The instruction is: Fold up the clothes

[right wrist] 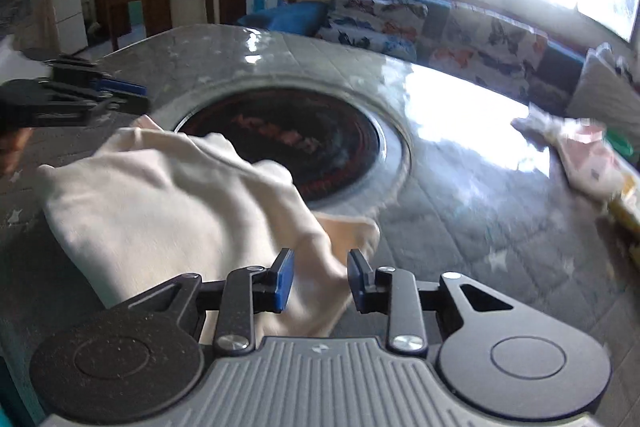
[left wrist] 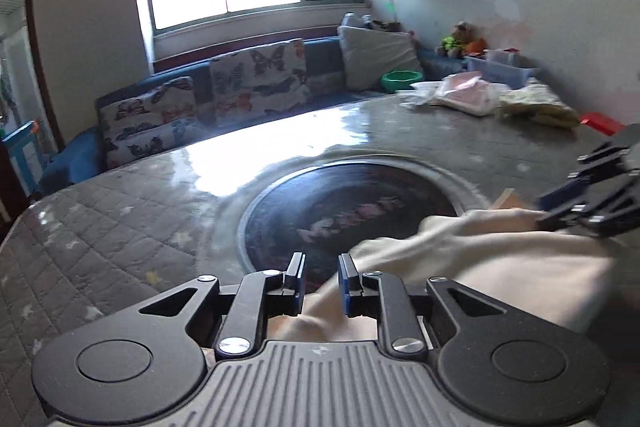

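A cream garment (left wrist: 480, 263) lies bunched on the grey quilted table (left wrist: 120, 227), beside the dark round inset (left wrist: 344, 211). My left gripper (left wrist: 321, 277) is open, its jaws apart over the garment's left end, with no cloth pinched. In the right wrist view the same garment (right wrist: 168, 203) spreads from the left to under my right gripper (right wrist: 320, 281), which is open over its near corner. The right gripper shows at the right edge of the left wrist view (left wrist: 592, 195); the left gripper shows at the left of the right wrist view (right wrist: 80, 95).
Folded pink and yellow clothes (left wrist: 472, 91) and a plastic bin (left wrist: 504, 67) sit at the table's far right. A blue sofa with butterfly cushions (left wrist: 248, 83) runs behind the table under the window. A green bowl (left wrist: 402, 79) stands near a pillow.
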`<state>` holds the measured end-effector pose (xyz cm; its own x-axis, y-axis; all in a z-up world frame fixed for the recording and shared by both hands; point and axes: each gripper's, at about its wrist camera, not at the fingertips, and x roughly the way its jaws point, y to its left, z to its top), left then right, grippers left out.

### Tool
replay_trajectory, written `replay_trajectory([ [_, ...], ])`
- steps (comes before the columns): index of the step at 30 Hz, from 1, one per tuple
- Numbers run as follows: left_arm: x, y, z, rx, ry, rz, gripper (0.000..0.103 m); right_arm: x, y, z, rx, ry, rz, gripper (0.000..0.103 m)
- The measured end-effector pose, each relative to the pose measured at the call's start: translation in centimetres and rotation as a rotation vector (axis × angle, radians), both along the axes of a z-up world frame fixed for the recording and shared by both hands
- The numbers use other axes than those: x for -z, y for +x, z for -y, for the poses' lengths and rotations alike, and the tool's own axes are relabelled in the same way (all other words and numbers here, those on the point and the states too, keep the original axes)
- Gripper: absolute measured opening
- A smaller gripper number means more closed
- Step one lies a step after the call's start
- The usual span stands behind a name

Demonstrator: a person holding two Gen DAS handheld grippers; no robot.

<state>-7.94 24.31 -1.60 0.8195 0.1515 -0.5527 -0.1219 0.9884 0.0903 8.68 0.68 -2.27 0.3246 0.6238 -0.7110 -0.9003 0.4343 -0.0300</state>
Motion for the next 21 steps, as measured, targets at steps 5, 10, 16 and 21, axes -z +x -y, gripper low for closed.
replay_trajectory([
  [5,1.0,-0.7,3.2,0.088,-0.011,-0.042,0.024,0.6,0.1,0.0,-0.001,-0.005,0.013,0.022],
  [10,3.1,-1.3,3.9,0.100,-0.004,-0.102,0.028,0.4,-0.8,-0.6,-0.023,-0.047,0.131,0.003],
  [16,1.4,-2.9,1.8,0.028,-0.049,-0.044,0.032,0.0,-0.4,-0.2,0.005,0.004,0.086,0.011],
  [21,1.5,-2.4,-2.2,-0.136,-0.120,-0.063,0.032,0.0,-0.1,-1.3,-0.017,0.028,0.038,0.029],
])
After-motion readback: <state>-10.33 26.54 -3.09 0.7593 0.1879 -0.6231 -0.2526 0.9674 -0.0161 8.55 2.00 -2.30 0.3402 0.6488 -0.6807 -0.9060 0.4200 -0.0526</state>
